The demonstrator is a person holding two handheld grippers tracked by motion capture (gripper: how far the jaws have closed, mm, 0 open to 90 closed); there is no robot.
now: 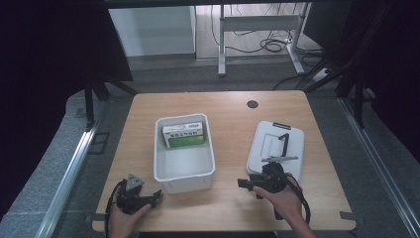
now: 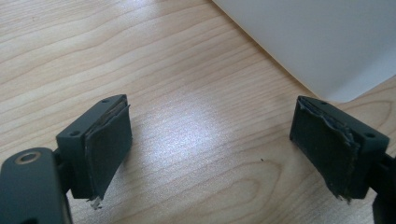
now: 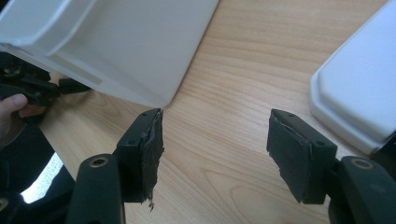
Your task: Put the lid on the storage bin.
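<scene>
- Wooden table (image 1: 228, 106) carries everything; behind it is grey floor with cables.
- My left claw (image 2: 210, 144) is released, holding nothing, just beside the near left corner of the white tub (image 1: 184, 168).
- My right claw (image 3: 215, 149) is also released and holds nothing, between the tub and the white lid (image 1: 277, 144).
- Inside the tub, a green box (image 1: 183, 136) lies at the far end.

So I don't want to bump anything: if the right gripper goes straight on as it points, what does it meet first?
Probably the white bin's near corner; the right gripper points just beside it, over bare table, so it might slip past.
</scene>
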